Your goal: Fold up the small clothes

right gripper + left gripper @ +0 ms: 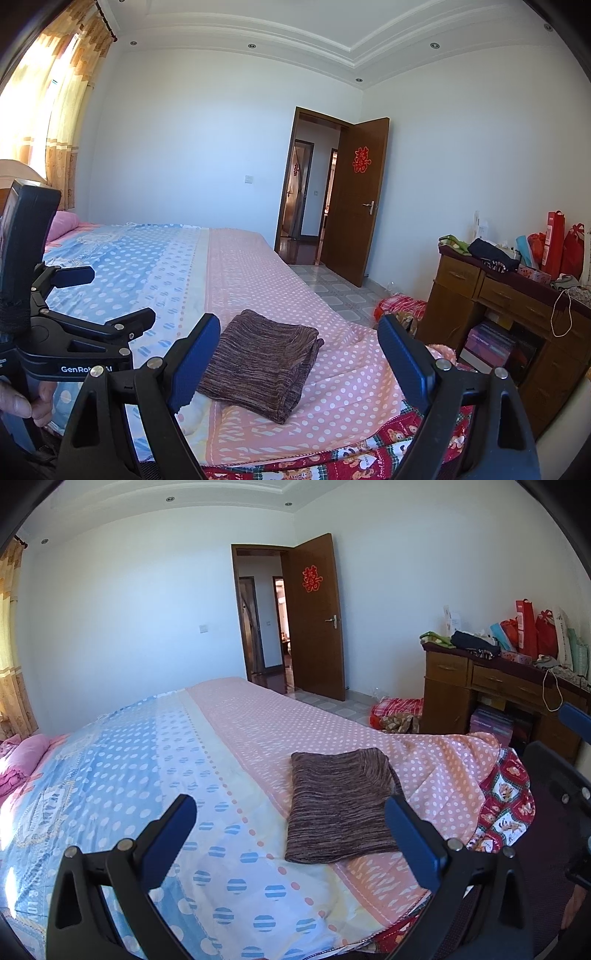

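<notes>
A folded brown knit garment [340, 805] lies flat on the pink polka-dot part of the bedspread [258, 723], near the bed's near corner. My left gripper [290, 802] hovers in front of it, open, with nothing between its blue pads; the right fingertip overlaps the garment's right edge in the picture. In the right wrist view the same garment [262, 365] lies just beyond my right gripper [299, 321], which is open wide and empty. The left gripper [122, 295] shows at the left there, open, held by a hand [22, 402].
A red bear-print blanket [369, 454] hangs under the spread at the near edge. A wooden desk [480, 295] loaded with bags and clothes stands on the right. A red bundle [399, 306] lies on the tiled floor. An open door [354, 206] is behind, pink pillow [22, 757] far left.
</notes>
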`<state>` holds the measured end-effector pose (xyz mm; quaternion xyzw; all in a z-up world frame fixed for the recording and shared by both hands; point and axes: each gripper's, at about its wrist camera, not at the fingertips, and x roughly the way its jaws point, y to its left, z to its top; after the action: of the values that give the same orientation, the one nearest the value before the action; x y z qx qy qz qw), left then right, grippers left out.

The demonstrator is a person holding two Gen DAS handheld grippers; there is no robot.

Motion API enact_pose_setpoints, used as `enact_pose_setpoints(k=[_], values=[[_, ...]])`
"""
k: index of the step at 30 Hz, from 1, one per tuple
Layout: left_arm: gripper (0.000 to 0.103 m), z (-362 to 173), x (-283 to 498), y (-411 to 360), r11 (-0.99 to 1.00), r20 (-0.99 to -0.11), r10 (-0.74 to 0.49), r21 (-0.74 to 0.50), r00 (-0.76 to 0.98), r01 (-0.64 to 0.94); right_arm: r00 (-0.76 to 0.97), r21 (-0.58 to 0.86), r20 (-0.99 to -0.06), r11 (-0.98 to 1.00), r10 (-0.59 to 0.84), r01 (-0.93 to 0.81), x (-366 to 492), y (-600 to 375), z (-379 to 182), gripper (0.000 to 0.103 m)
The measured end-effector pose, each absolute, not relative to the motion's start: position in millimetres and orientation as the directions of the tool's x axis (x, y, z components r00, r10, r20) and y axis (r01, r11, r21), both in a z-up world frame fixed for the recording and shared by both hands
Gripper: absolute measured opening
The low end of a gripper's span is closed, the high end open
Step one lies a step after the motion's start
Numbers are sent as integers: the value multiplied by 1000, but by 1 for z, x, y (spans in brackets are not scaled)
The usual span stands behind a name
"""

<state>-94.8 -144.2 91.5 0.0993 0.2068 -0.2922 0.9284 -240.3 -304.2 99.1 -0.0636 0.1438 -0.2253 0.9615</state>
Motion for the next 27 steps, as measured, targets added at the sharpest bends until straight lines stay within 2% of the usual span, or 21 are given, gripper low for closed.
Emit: enact_pose_setpoints(k=[16,22,27], values=[[103,94,-90,-144,822,-452,-477,74,754,564,855,-177,-257,891,-451,417,-242,-304,99,88],[103,89,-85,-144,789,-467,-537,16,702,614,850,-169,-264,889,-457,425,-240,-309,97,88],[103,86,-77,-142,814,-466,-497,40,732,579,837,-120,-288,884,-466,451,-239,-324,92,88]])
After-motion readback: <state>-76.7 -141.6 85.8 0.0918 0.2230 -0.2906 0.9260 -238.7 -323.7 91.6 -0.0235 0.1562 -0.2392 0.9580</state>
